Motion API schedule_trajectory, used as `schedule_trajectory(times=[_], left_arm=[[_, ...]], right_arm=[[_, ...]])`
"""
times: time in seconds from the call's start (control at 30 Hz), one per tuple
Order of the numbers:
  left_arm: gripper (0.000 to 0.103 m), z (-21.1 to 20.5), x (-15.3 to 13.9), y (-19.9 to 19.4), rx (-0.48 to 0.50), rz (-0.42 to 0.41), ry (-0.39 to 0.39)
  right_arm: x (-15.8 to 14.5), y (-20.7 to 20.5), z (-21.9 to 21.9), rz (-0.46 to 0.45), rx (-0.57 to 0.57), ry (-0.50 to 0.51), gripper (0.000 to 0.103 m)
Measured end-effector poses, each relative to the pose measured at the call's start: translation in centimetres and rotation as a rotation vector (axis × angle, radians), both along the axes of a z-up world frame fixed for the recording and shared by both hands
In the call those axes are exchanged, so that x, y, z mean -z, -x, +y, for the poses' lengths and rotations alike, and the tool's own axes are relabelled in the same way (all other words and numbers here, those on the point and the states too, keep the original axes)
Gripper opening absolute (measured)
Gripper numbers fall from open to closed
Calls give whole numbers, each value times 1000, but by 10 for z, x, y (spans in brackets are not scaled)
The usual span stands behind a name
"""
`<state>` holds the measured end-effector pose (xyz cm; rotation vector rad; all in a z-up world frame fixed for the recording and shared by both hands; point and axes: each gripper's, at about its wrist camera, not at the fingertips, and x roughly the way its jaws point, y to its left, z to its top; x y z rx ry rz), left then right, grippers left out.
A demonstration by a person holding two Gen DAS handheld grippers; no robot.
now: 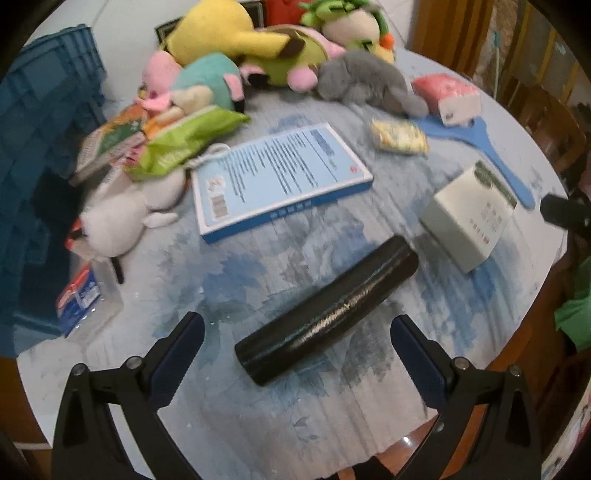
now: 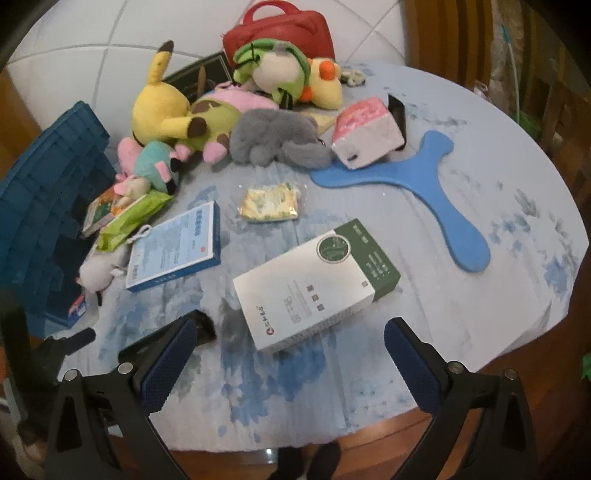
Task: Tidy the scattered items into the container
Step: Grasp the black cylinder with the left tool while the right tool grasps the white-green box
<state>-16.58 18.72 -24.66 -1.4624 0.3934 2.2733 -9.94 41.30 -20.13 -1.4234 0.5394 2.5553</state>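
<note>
A black cylinder [image 1: 328, 310] lies on the round table's blue cloth, just ahead of my open left gripper [image 1: 295, 332], whose fingers stand either side of its near end without touching. A white and green box [image 2: 317, 284] lies flat in front of my open right gripper [image 2: 290, 332], empty. The same box [image 1: 469, 218] shows at the right in the left wrist view. The blue crate [image 2: 44, 206] stands at the table's left edge. A blue flat box [image 1: 280, 177], a yellow packet [image 2: 269, 203] and a blue boomerang [image 2: 417, 181] lie scattered.
Plush toys [image 2: 207, 122] pile at the back beside a red bag [image 2: 280, 33] and a pink pack [image 2: 365, 129]. Green and orange packets [image 1: 177, 136] and a white plush [image 1: 118, 218] lie next to the crate. The table edge [image 2: 517, 347] runs close on the right.
</note>
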Motion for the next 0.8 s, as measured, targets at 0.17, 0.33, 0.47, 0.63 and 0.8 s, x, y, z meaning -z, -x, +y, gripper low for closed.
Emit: schedule_trajectory(times=[0.17, 0.33, 0.47, 0.63, 0.8], left_arm=[[87, 7, 24, 7, 48, -42, 29], [64, 5, 39, 13, 36, -71, 11], [47, -1, 37, 28, -63, -73, -45], [47, -25, 37, 43, -213, -119, -151], [47, -35, 36, 38, -257, -119, -159]], right_arm=[[16, 4, 3, -29, 40, 10, 103], [29, 4, 6, -56, 64, 17, 103], [35, 3, 4, -67, 68, 22, 103], [39, 4, 5, -60, 81, 31, 103], [44, 15, 5, -41, 141, 74, 103]])
